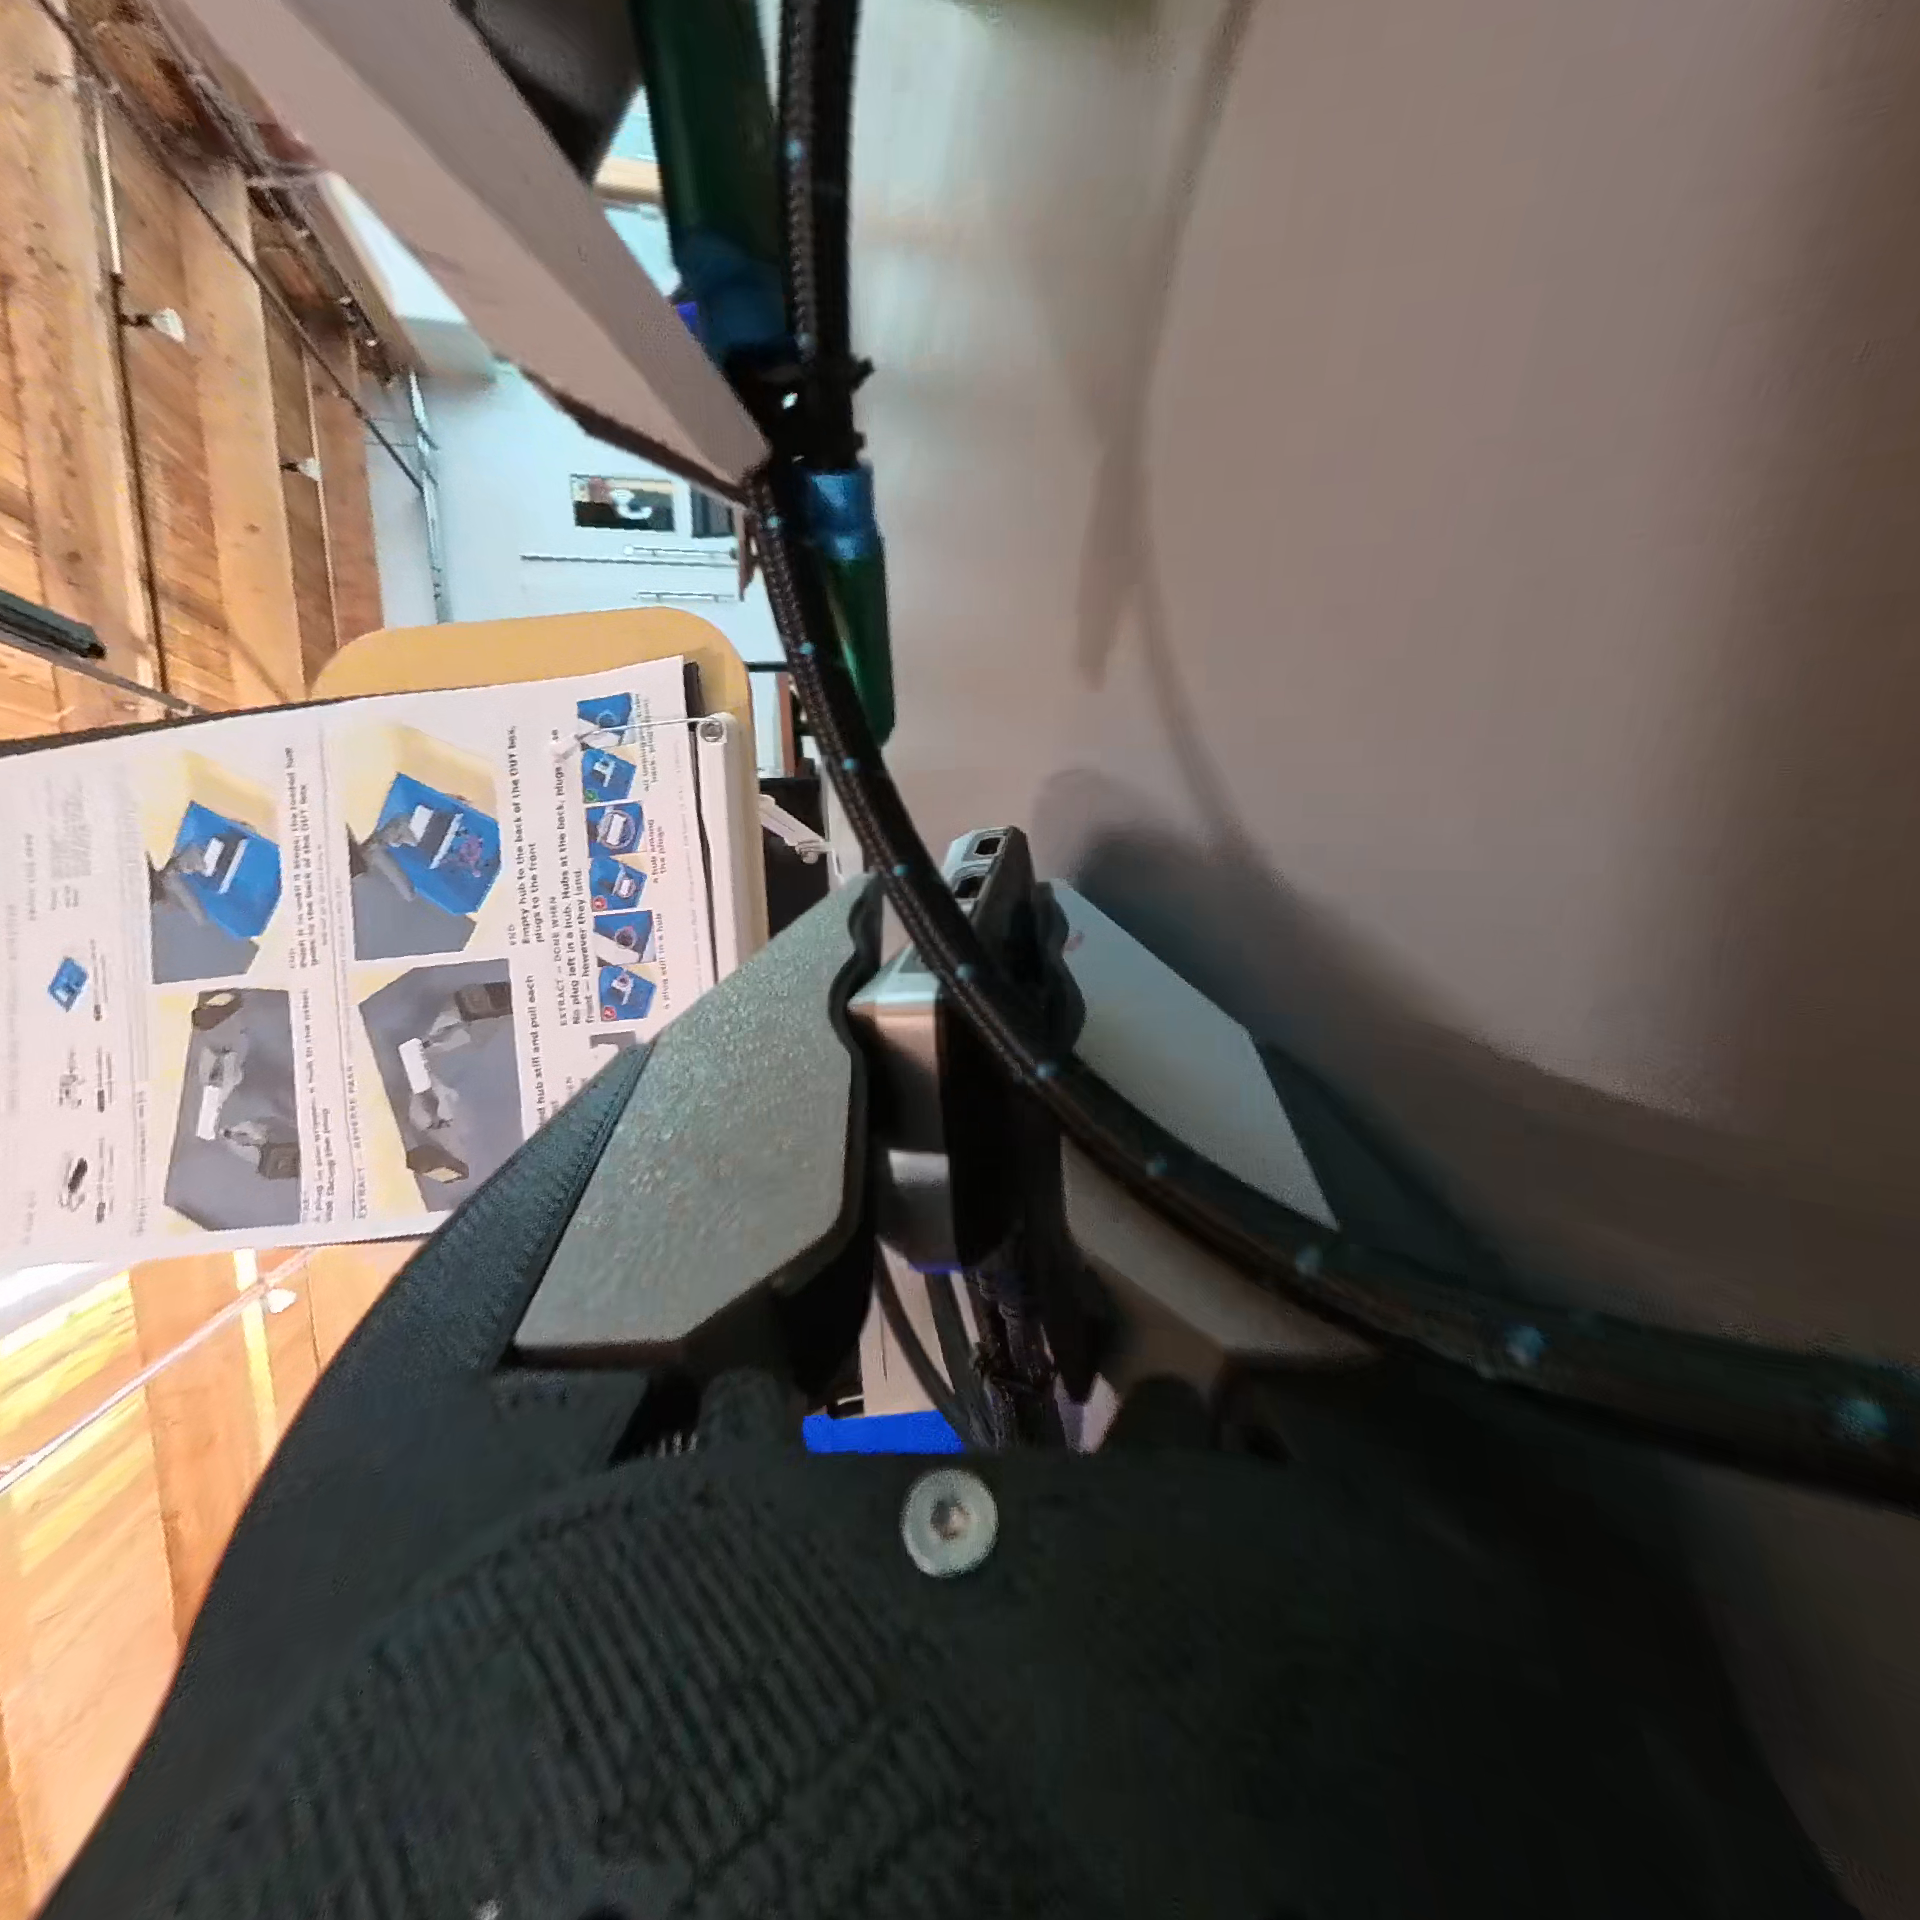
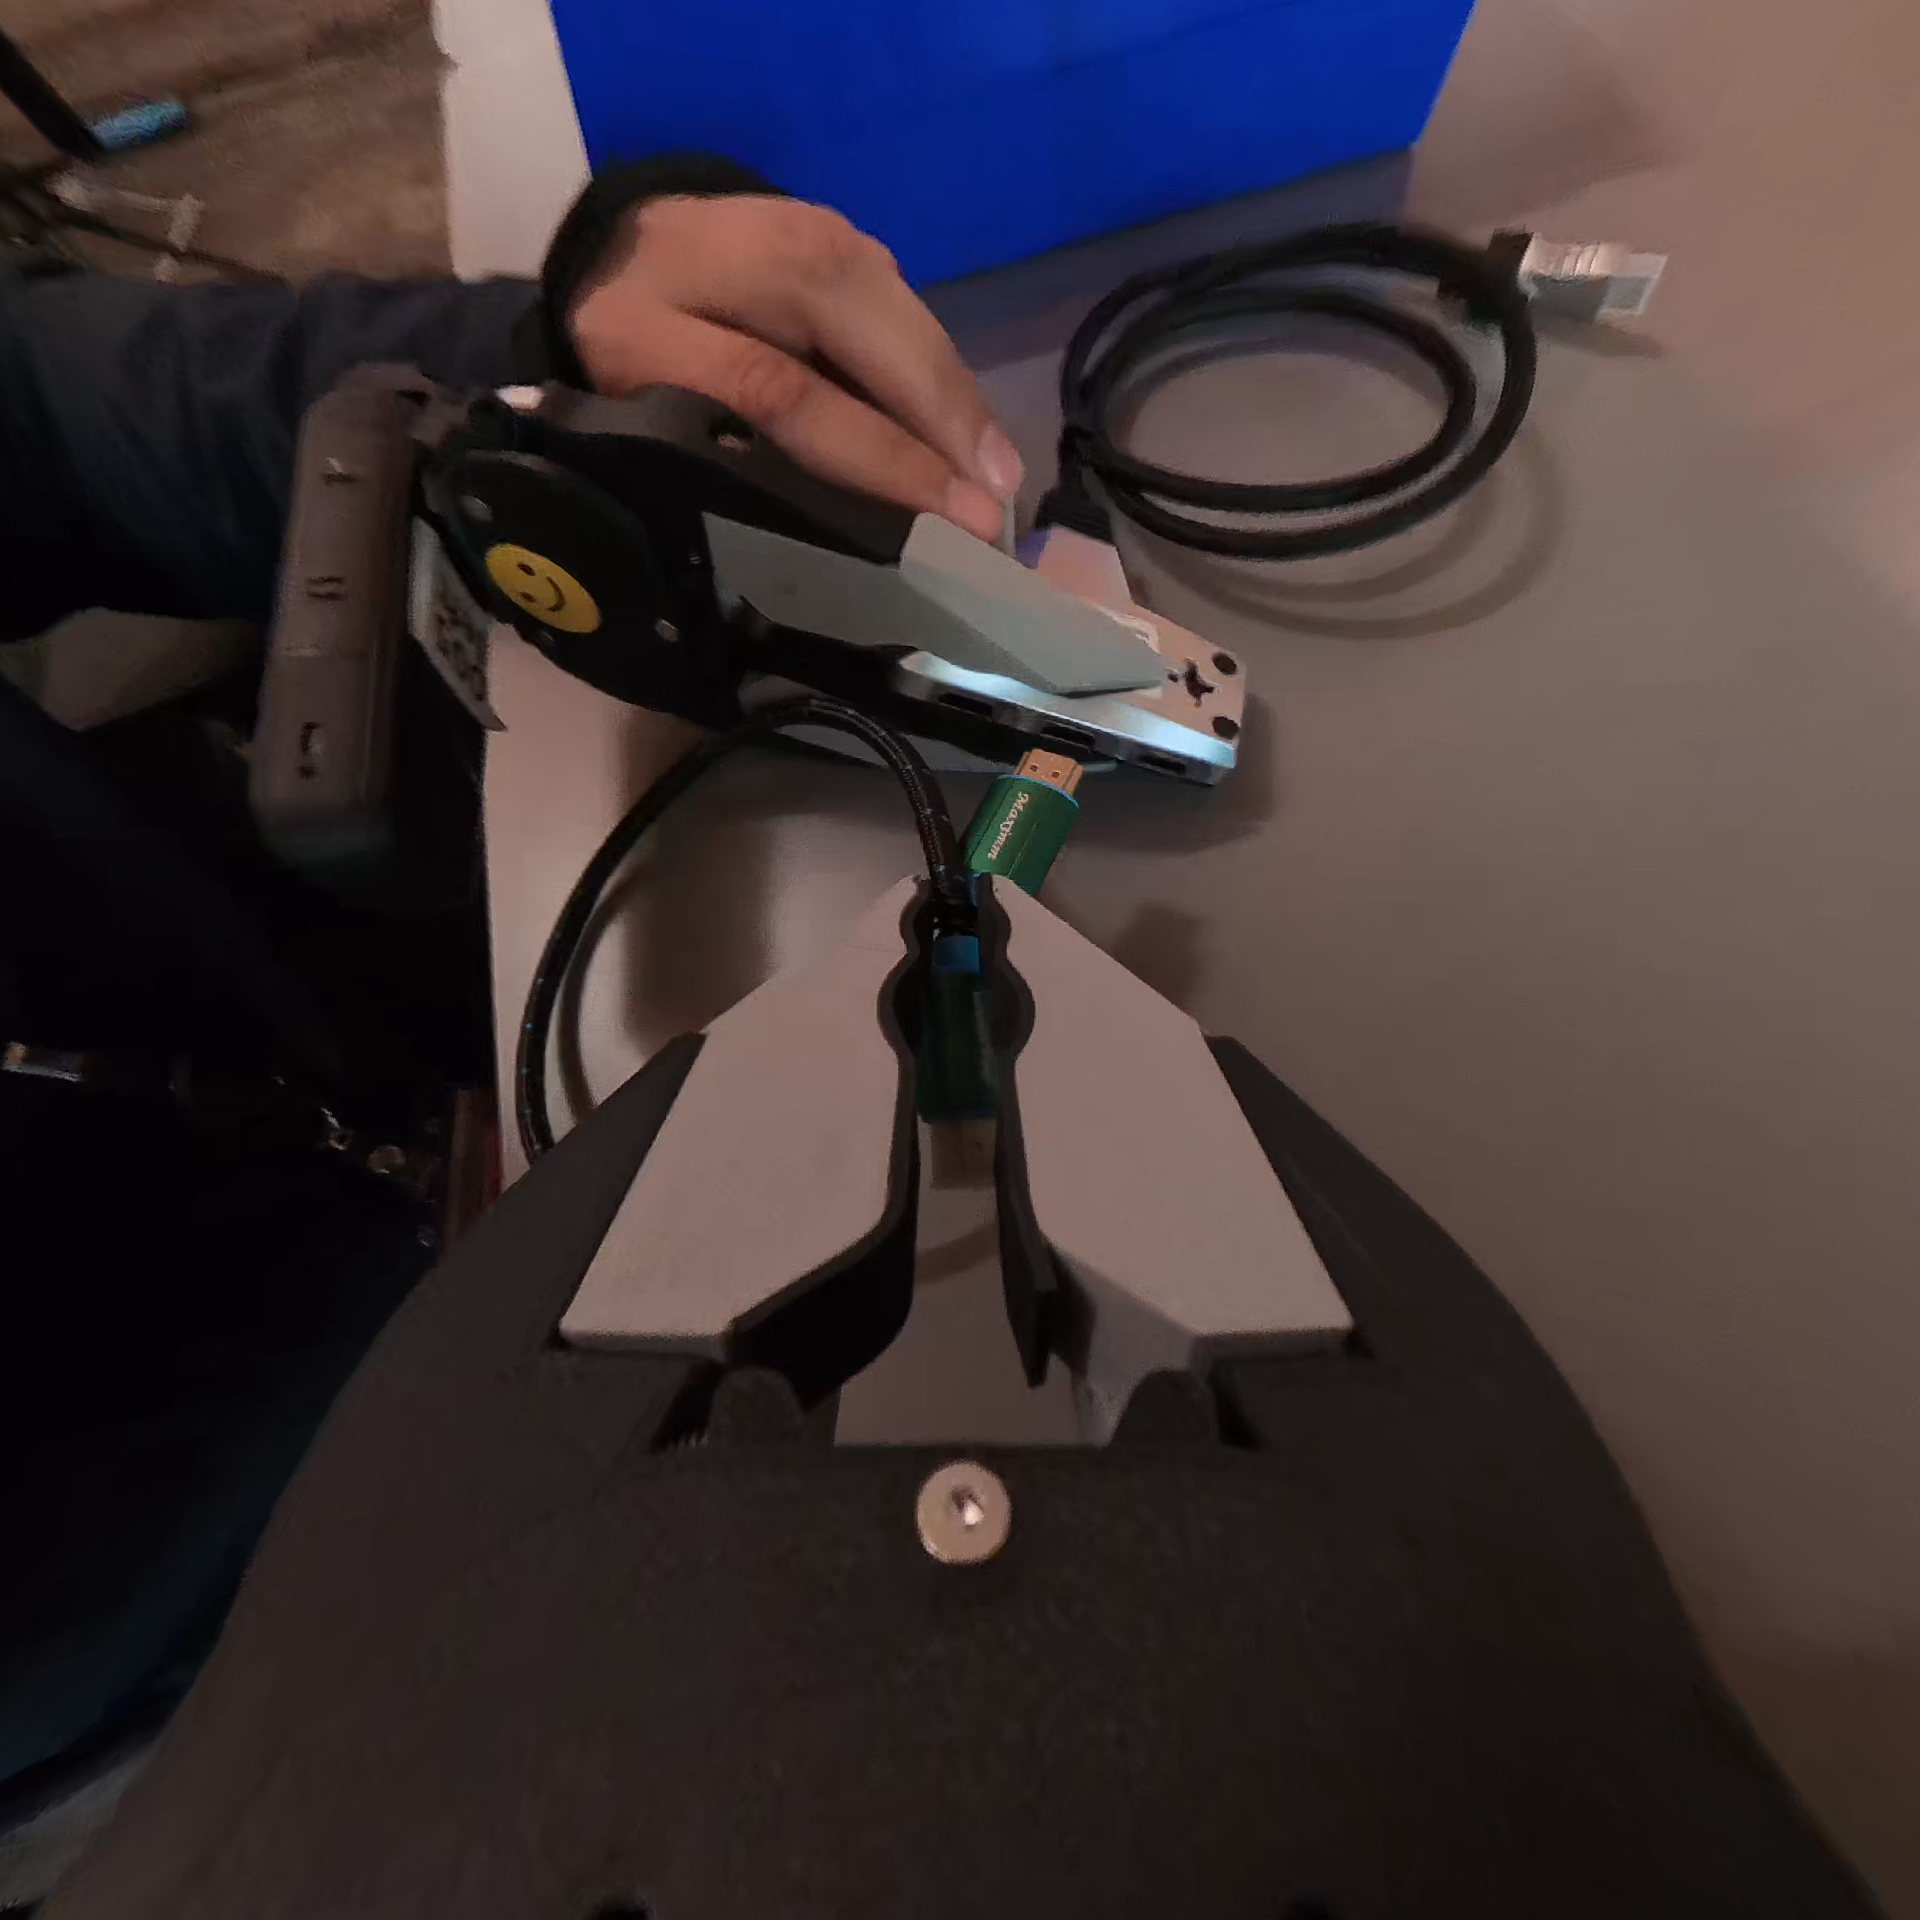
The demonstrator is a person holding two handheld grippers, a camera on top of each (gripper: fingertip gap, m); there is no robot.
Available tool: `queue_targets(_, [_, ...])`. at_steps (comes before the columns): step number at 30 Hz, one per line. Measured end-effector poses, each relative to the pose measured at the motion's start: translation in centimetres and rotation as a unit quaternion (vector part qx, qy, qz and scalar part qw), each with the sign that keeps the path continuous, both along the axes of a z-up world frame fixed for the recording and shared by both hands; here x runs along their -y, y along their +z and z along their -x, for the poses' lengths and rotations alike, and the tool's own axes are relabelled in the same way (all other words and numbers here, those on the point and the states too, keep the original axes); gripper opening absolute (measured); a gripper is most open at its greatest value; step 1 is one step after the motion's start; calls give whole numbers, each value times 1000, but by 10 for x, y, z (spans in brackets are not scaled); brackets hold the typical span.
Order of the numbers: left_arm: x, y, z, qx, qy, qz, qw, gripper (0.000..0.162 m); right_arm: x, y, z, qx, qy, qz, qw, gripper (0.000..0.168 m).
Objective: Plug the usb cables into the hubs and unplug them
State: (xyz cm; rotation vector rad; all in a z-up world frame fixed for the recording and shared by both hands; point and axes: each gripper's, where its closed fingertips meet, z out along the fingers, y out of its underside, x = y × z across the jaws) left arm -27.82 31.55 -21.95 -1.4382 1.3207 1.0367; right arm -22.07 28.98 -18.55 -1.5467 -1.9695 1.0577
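My right gripper [image 2: 961,925] is shut on one green plug [image 2: 951,1049] of a braided black cable [image 2: 582,935], gold tip towards the camera. The cable's other green plug [image 2: 1023,821] hangs just past my fingertips, its gold tip at the mouth of a side port of the silver hub [image 2: 1195,717]. My left gripper [image 2: 1091,675], held by a hand [image 2: 769,343], is shut on the hub just above the table. In the left wrist view my left gripper [image 1: 935,1039] clamps the hub [image 1: 899,1039]. The braided cable [image 1: 831,727] and the green plug [image 1: 862,623] cross close in front.
A blue box [image 2: 987,125] stands at the far side of the grey table [image 2: 1558,935]. A coiled black cable [image 2: 1299,416] with a silver adapter [image 2: 1590,275] lies at the back right. A printed instruction sheet [image 1: 312,987] hangs to the left in the left wrist view. One gripper's finger ends stand about 8 cm off the other's.
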Motion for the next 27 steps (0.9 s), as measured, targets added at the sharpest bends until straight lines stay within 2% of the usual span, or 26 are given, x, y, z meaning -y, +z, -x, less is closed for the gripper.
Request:
queue_targets(4, [-2, 1, 2, -3, -1, -8, 1000, 28, -9, 17, -4, -41, -30, 40, 998, 4])
queue_targets(8, [-2, 2, 1, -30, -5, -30, 999, 34, -23, 12, -15, -28, -54, 12, 998, 4])
queue_targets(11, [4, 2, 1, 26, 2, 7, 1000, 50, -27, 10, -21, -22, -68, -4, 997, 4])
queue_targets(13, [9, 7, 1, 33, -7, 33, 999, 60, -29, 13, -25, -27, -71, -6, 997, 4])
queue_targets(17, [23, 15, 8, 103, 1, 146, 984, 80, -27, 24, -31, -50, -69, 3, 996, 4])
queue_targets(20, [37, 34, 10, 126, -22, 157, 979, 77, -19, 37, -36, -79, -57, 26, 995, 3])
queue_targets(23, [46, 58, 11, 107, -45, 110, 987, 63, -13, 49, -41, -103, -52, 29, 993, 0])
queue_targets(27, [48, 67, 9, 77, -39, 95, 992, 62, -12, 48, -38, -97, -56, 21, 993, 0])
